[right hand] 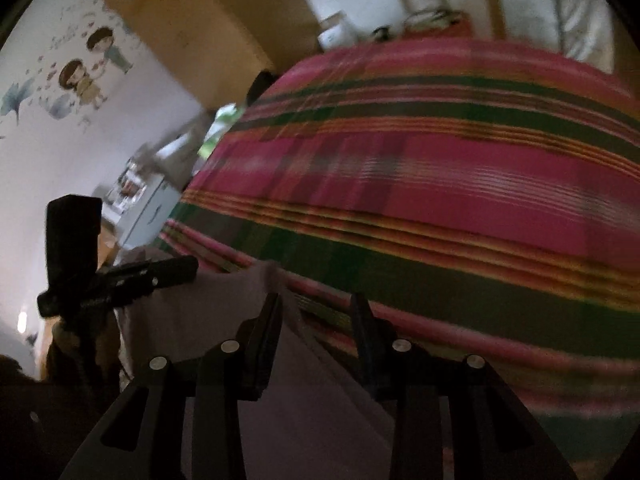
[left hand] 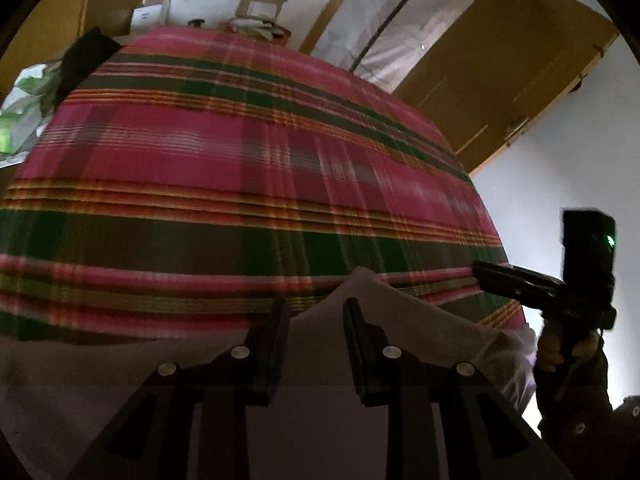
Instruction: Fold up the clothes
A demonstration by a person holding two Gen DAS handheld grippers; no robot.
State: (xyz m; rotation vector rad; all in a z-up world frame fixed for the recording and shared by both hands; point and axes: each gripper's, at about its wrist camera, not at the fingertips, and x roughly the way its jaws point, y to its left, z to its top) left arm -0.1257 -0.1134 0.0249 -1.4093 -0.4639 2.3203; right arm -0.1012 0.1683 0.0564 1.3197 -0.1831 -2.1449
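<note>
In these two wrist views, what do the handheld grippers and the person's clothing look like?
Both grippers are black. The left gripper and right gripper each have two flat, narrow fingers on angular arms with round silver bolt heads. Seen side-on, the right one carries a boxy black block with a small green light. A dark sleeve shows below it.

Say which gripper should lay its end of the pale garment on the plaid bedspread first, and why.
Probably left. The left gripper has the pale garment spread across its gap; at the right gripper the cloth hugs one finger, over the plaid bedspread.
</note>
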